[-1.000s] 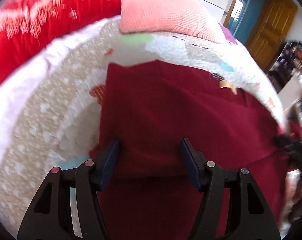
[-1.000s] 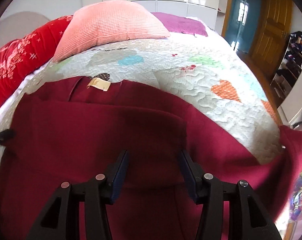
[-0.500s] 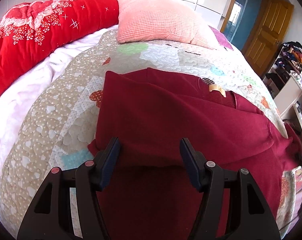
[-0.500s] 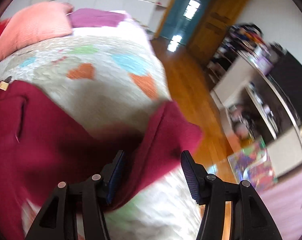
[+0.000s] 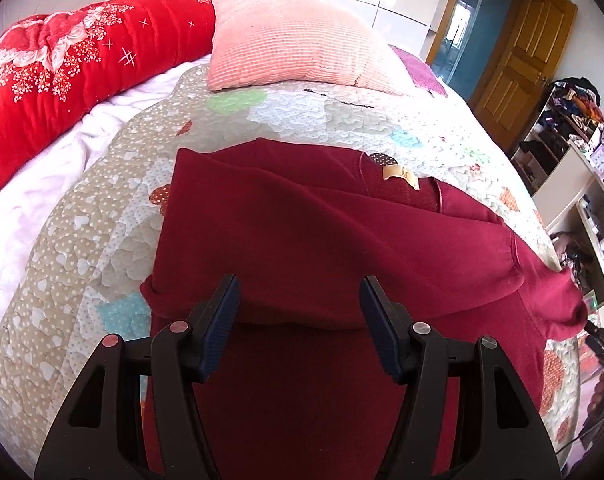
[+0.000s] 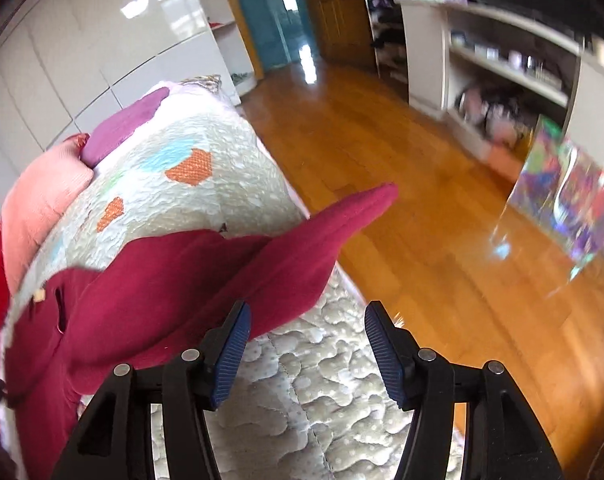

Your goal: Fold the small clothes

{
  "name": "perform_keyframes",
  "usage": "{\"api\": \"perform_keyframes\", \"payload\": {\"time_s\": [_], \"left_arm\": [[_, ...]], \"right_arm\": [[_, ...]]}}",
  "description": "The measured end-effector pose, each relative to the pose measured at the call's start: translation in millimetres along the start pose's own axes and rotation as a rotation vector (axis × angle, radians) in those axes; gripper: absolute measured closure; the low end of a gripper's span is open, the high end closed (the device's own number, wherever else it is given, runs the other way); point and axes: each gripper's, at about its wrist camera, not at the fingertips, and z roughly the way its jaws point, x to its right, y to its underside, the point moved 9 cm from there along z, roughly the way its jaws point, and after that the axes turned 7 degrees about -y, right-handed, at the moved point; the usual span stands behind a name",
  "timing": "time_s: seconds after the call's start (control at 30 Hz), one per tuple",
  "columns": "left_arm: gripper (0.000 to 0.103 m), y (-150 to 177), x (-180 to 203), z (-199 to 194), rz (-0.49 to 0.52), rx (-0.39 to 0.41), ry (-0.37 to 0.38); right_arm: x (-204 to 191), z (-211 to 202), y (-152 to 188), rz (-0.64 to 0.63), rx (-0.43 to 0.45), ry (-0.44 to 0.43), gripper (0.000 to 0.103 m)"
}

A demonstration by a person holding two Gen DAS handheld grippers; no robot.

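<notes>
Folding looks partly done. On the bed's patchwork quilt [image 5: 102, 240] lies a dark red sweatshirt [image 5: 302, 240], its left sleeve [image 5: 286, 280] already folded across the body, while the right sleeve [image 6: 302, 248] reaches out past the bed's right edge, unfolded. Both the left hand-held gripper [image 5: 298, 312] and the right hand-held gripper [image 6: 306, 344] are spread wide, grasping nothing. Right sleeve and final body folds remain, I judge.
</notes>
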Motion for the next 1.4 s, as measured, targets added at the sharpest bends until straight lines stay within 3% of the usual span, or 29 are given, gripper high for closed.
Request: {"api": "perform_keyframes", "payload": {"time_s": [0.17, 0.2, 0.27, 0.43, 0.47, 0.5, 0.53, 0.6, 0.73, 0.87, 1.03, 1.13, 1.17, 1.23, 1.27, 1.3, 1.4], "left_arm": [[0.041, 3.0, 1.6, 0.8, 0.021, -0.003, -0.015], [0.041, 3.1, 1.0, 1.5, 0.020, -0.003, -0.020], [0.041, 2.4, 0.4, 2.3, 0.014, -0.004, -0.022], [0.041, 1.4, 2.8, 0.1, 0.010, 0.002, -0.018], [0.041, 1.8, 3.7, -0.1, 0.014, 0.000, -0.017], [0.041, 2.2, 4.1, -0.8, 0.019, 0.000, -0.016], [0.041, 2.3, 3.8, -1.5, 0.022, 0.001, -0.016], [0.041, 0.5, 0.6, -2.8, 0.022, 0.008, -0.018], [0.041, -8.4, -8.0, -3.1, -0.035, 0.009, 0.023], [0.041, -16.5, -14.0, -6.8, -0.131, -0.009, 0.144], [0.041, -26.3, -35.4, -13.1, -0.254, 0.001, 0.232], [0.038, -30.3, -48.6, -8.5, -0.308, 0.000, 0.253], [0.038, -29.8, -51.4, -5.5, -0.314, -0.007, 0.248], [0.038, -27.0, -55.3, -0.4, -0.309, -0.022, 0.237], [0.038, -26.4, -55.8, 1.5, -0.301, -0.025, 0.237], [0.038, -26.2, -55.9, 3.7, -0.292, -0.025, 0.236], [0.038, -28.7, -53.9, 11.3, -0.287, -0.038, 0.230]], "right_arm": [[9.8, 5.9, -7.5, 0.237, 0.028, -0.196, 0.046], [11.0, 2.4, -10.9, 0.269, 0.051, -0.223, 0.040], [11.3, 0.4, -18.7, 0.302, 0.081, -0.254, 0.027], [3.8, 35.2, -32.6, 0.282, 0.010, -0.232, 0.026], [4.3, 44.4, -32.9, 0.283, -0.008, -0.234, 0.035], [3.8, 49.9, -33.1, 0.282, -0.016, -0.248, 0.063], [1.5, 54.4, -35.6, 0.267, -0.017, -0.251, 0.076], [-0.8, 48.9, -39.8, 0.237, 0.009, -0.205, 0.092], [-59.4, 5.9, -58.6, 0.078, 0.125, -0.285, 0.096], [-178.3, -29.3, -61.8, -0.177, 0.176, -0.432, 0.096], [-334.8, -25.4, -15.8, -0.427, 0.156, -0.622, 0.096], [-412.4, 5.5, 50.0, -0.547, 0.064, -0.727, 0.096], [-435.6, 25.9, 86.6, -0.615, -0.011, -0.749, 0.096], [-451.4, 62.6, 138.7, -0.726, -0.175, -0.660, 0.090], [-451.7, 74.4, 162.8, -0.776, -0.245, -0.625, 0.082], [-450.6, 72.4, 172.3, -0.797, -0.253, -0.640, 0.072], [-436.4, 43.6, 165.1, -0.816, -0.185, -0.664, 0.064]]}}
